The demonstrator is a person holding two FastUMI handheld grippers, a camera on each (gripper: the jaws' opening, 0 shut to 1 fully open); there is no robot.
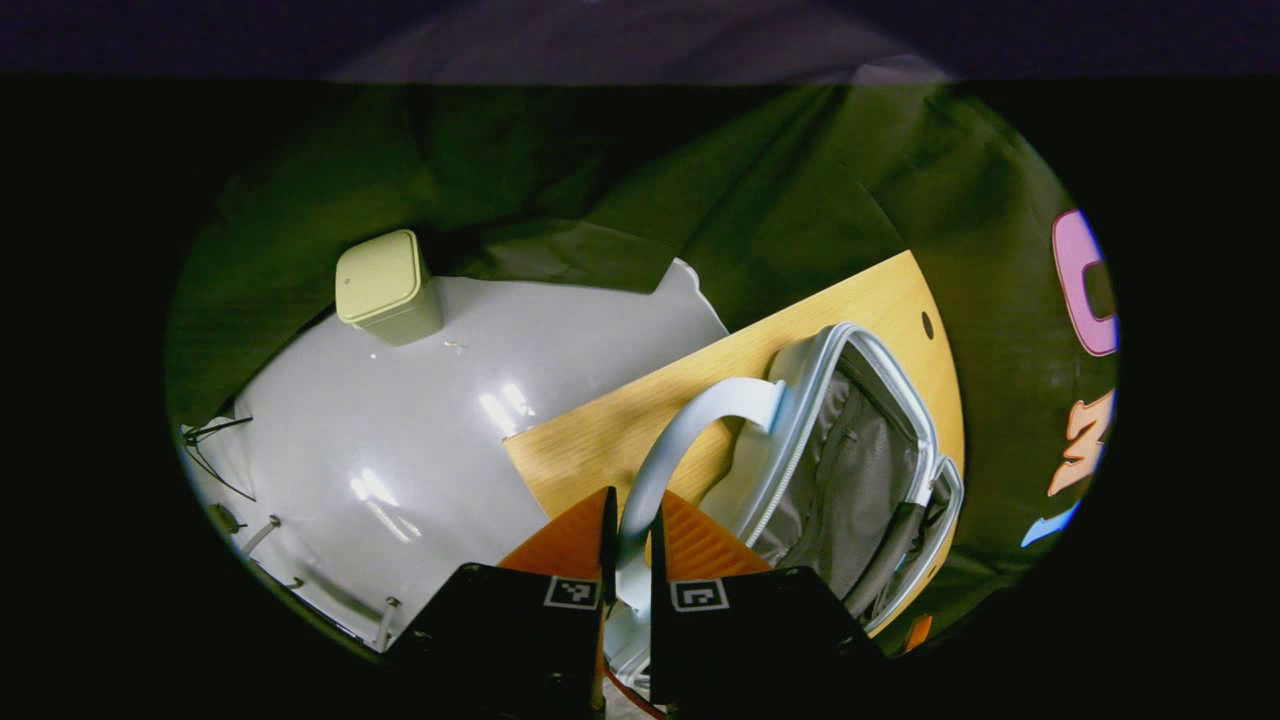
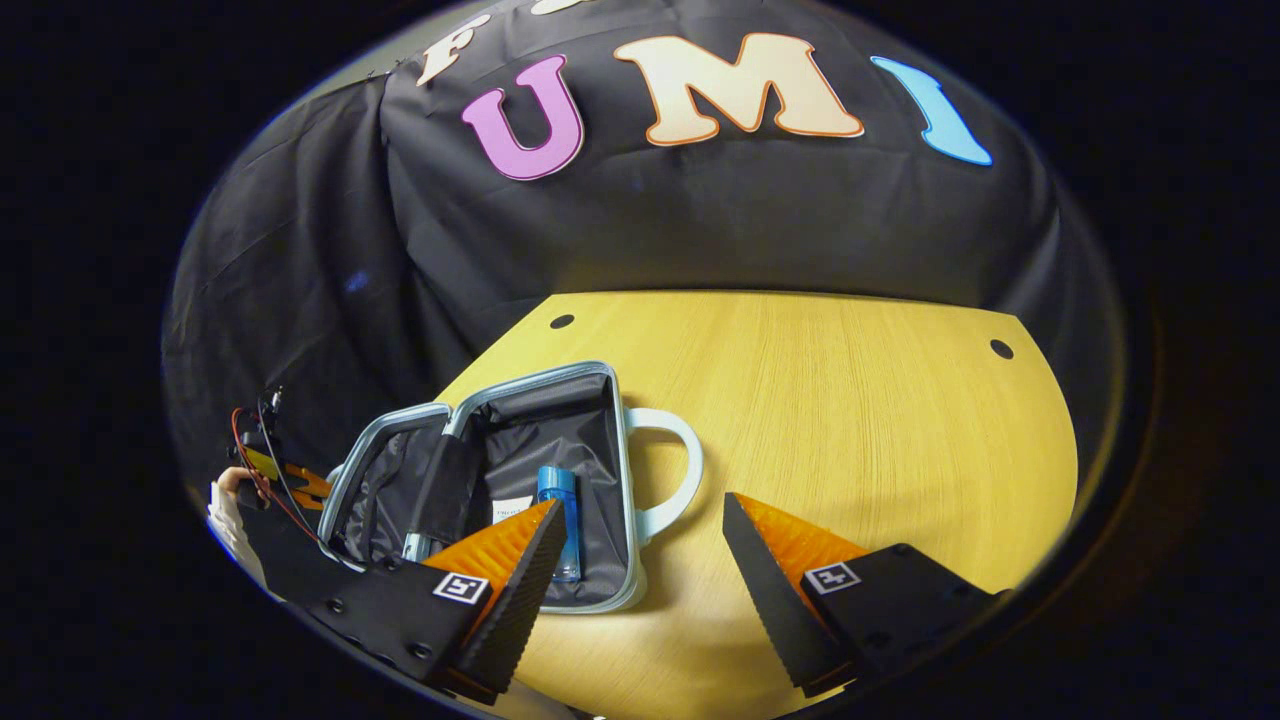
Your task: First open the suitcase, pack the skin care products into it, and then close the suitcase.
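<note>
Closing step: left gripper (image 1: 628, 545) clamped on suitcase (image 1: 850, 470) handle (image 1: 680, 430), lower centre; right gripper (image 2: 640, 560) apart. Next: swing lid shut.

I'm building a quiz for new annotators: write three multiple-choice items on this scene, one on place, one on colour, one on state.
1. Where does the blue cylindrical bottle lie?
A. inside the open pale-blue suitcase
B. on the wooden table beside it
C. in the green lidded bin

2. What colour is the suitcase's lining?
A. red
B. grey
C. yellow

3. How does the left claw stand?
A. wide open
B. shut on the suitcase's pale-blue loop handle
C. shut on the bottle

Answers: 1 A, the bottle rests on the lining; 2 B, grey fabric shows in both views; 3 B, both orange fingers press the handle.
</note>
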